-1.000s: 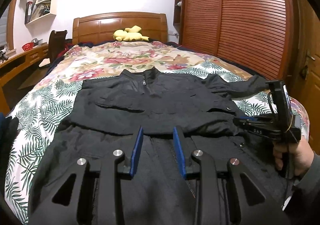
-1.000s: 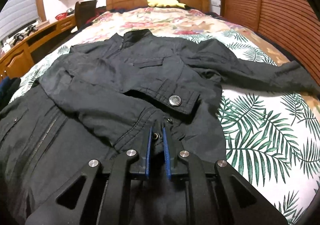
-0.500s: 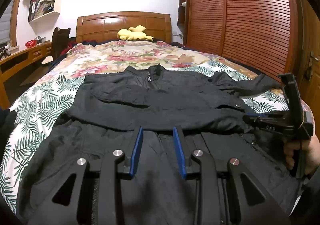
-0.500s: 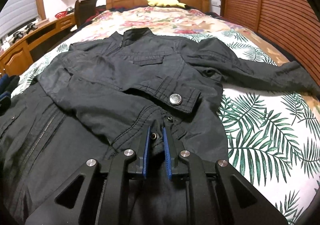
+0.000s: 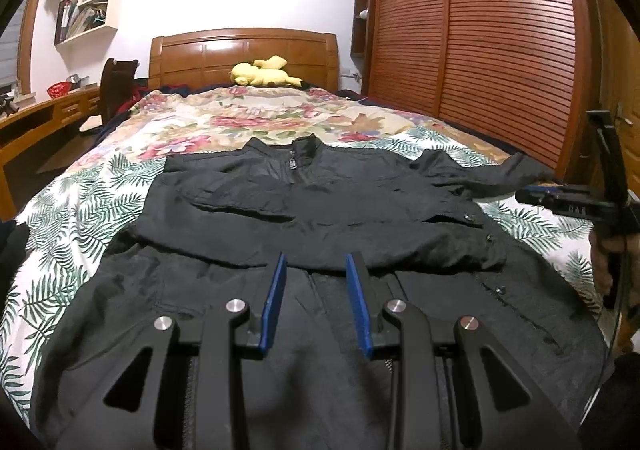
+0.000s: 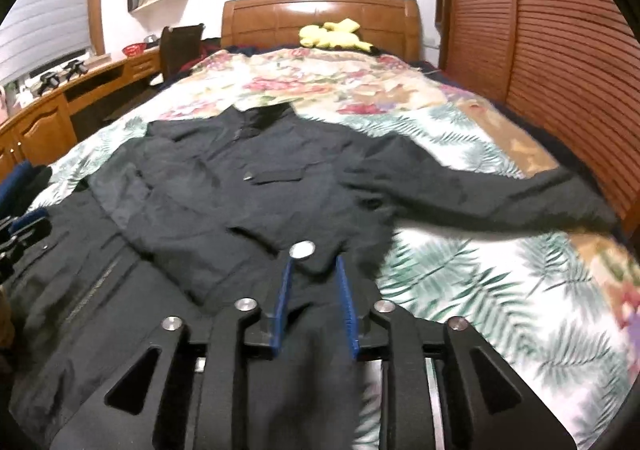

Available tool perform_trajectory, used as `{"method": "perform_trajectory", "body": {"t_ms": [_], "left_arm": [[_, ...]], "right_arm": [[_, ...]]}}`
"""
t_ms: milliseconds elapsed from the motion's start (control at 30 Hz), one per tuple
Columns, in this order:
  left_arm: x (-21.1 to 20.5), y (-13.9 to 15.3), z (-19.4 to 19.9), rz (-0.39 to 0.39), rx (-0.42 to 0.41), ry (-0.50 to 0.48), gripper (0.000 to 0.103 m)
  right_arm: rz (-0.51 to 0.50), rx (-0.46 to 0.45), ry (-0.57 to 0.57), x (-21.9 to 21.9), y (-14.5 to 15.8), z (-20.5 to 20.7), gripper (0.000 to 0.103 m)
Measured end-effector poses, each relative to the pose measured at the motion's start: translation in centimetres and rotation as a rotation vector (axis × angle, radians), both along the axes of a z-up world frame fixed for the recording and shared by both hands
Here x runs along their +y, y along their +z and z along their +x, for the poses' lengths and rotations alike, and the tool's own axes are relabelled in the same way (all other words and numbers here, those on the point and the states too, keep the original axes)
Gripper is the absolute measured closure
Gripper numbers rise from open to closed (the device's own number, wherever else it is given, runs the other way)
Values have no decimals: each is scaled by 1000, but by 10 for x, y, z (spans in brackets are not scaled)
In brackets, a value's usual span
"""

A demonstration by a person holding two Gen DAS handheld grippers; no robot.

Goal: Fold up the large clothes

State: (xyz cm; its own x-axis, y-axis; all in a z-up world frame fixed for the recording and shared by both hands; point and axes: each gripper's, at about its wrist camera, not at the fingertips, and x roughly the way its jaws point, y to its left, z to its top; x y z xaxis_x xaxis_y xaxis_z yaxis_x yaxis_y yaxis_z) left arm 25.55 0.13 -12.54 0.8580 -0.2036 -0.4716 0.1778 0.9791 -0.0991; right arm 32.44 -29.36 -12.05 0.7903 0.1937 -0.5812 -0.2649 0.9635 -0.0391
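Note:
A black jacket (image 5: 320, 201) lies front-up on the bed, collar toward the headboard. One sleeve is folded across its chest. The other sleeve (image 6: 480, 193) stretches out to the right. My left gripper (image 5: 316, 262) hovers over the jacket's lower front, pads apart with nothing between them. My right gripper (image 6: 314, 264) is above the folded cuff with its silver snap (image 6: 302, 250). Its jaws are opening and no cloth is pinched between them. In the left wrist view the right gripper (image 5: 532, 193) hangs at the jacket's right side, held by a hand (image 5: 604, 250).
The bed cover (image 5: 120, 185) has a leaf and flower print. A yellow plush toy (image 5: 264, 75) lies by the wooden headboard (image 5: 244, 53). Slatted wardrobe doors (image 5: 500, 49) run along the right. A desk (image 6: 48, 117) and a chair (image 6: 180, 45) stand on the left.
My right gripper let go of the folded cuff near the snap, spread its jaws and lifted back from the jacket. The left gripper stayed where it was.

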Motion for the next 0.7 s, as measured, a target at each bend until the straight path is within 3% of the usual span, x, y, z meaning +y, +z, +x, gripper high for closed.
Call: {"method": "perform_trajectory", "body": {"t_ms": [67, 467, 700], "left_arm": [[0, 2, 0, 4, -8, 10, 73], [6, 23, -13, -9, -119, 4, 58], [9, 20, -9, -11, -103, 5, 50]], "right_arm": [[24, 20, -24, -22, 4, 12, 61], [122, 98, -258, -130, -5, 87, 60], [178, 139, -364, -178, -12, 115, 60]]}}
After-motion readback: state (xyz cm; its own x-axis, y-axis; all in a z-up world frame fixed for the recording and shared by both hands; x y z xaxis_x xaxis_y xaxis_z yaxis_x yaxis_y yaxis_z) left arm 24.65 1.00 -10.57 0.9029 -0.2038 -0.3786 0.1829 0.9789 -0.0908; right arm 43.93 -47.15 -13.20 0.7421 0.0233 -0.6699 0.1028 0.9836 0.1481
